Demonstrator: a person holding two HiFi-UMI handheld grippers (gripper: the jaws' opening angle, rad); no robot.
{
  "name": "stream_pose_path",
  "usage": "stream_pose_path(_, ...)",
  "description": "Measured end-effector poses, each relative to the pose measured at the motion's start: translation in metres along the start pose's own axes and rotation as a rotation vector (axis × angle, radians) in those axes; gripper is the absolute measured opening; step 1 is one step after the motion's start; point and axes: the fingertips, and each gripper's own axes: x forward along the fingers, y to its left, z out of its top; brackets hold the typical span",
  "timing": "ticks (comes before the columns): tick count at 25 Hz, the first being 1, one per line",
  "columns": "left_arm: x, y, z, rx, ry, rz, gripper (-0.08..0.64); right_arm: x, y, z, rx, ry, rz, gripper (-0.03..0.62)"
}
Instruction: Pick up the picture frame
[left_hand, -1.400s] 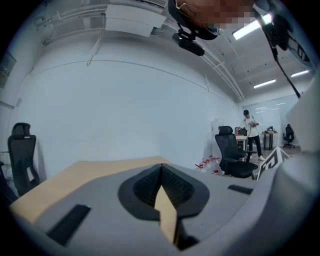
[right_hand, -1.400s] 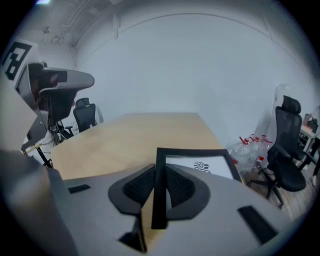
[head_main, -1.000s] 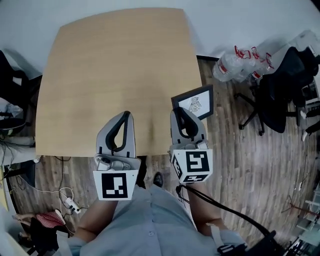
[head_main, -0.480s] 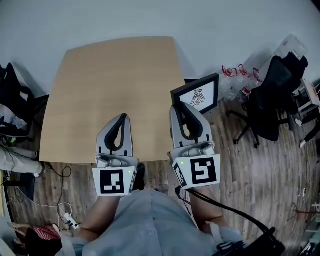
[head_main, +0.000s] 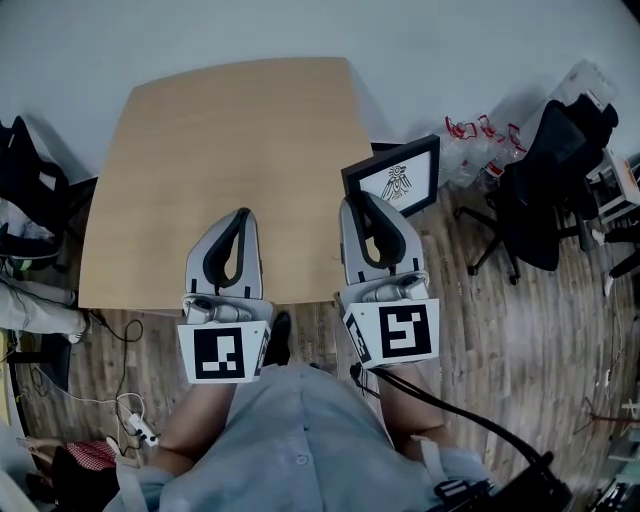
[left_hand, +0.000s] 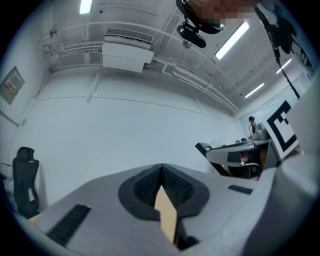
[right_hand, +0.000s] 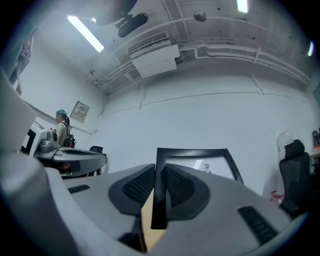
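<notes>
The picture frame (head_main: 396, 182), black-edged with a white print and a dark drawing, hangs in the air past the wooden table's (head_main: 200, 150) right edge. My right gripper (head_main: 367, 205) is shut on the frame's left edge. In the right gripper view the black frame (right_hand: 195, 160) stands upright, its left bar pinched between the ribbed pads (right_hand: 136, 186). My left gripper (head_main: 238, 222) hovers over the table's near part, jaws together with nothing in them. In the left gripper view the left gripper (left_hand: 161, 175) points at a white wall.
A black office chair (head_main: 550, 170) and clear plastic bottles (head_main: 480, 150) stand on the wood floor at the right. A dark bag (head_main: 25, 180) sits at the left. Cables and a power strip (head_main: 135, 425) lie near the person's feet. A person (right_hand: 62, 130) sits at a desk far left.
Both grippers rose, the right one lifting the frame clear of the table's right edge. Over the last half second they barely moved.
</notes>
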Motion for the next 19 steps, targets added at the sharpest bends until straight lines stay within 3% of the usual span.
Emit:
stream_pose_path(4,-0.0012,-0.0006,-0.0002,-0.054,0.016,0.019,0.002,-0.0006,0.0011,0.0007,0.001,-0.004,0.001,0.063)
stream_pose_path(19,-0.0028,0.0011,0.0009,-0.065,0.025,0.035,0.002,-0.0007,0.0045,-0.001,-0.002,0.007,0.01,0.063)
